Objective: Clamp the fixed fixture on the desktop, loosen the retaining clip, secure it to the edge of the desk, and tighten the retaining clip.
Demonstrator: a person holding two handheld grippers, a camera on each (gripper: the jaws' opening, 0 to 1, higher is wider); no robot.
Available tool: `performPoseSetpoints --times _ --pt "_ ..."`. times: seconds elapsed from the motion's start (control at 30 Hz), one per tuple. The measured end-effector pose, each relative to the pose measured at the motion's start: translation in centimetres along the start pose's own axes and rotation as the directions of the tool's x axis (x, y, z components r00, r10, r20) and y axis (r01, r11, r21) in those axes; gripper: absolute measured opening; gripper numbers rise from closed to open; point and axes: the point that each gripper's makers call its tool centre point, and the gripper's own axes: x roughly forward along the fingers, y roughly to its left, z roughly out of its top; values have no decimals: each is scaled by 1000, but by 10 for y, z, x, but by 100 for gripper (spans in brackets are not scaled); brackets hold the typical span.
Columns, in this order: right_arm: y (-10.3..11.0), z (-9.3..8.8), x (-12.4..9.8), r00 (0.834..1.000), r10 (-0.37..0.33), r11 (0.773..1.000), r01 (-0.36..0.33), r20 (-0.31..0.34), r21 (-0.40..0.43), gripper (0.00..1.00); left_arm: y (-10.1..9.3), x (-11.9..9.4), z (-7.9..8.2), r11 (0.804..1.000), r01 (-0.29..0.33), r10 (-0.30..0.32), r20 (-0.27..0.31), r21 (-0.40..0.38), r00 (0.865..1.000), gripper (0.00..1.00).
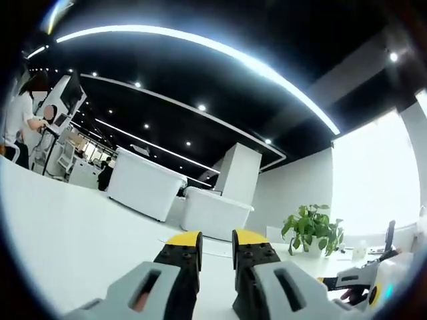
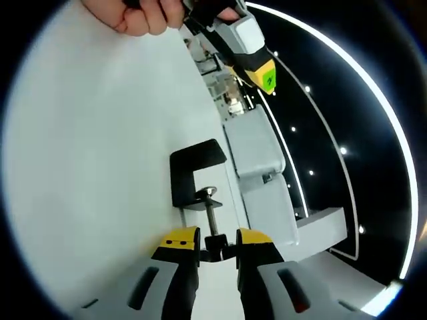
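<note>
The right gripper (image 2: 217,241) pinches the clamp (image 2: 195,176) by its screw knob on the white worktop (image 2: 87,167), screw running straight away from the fingers. The left gripper (image 1: 217,241) has its fingers slightly apart, holding nothing.

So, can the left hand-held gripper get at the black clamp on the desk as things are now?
Probably yes. The left hand-held gripper hovers above the white desk, off to one side of the black clamp, with only bare desk between them. The right hand-held gripper holds the clamp's screw end, leaving the C-frame free.
</note>
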Motion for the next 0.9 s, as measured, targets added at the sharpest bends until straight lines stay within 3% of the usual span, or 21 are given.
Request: performPoseSetpoints --times 0.9 --pt "-1 -1 15 998 -6 998 2 -67 -62 21 -3 0 0 1000 12 -12 0 10 1000 19"
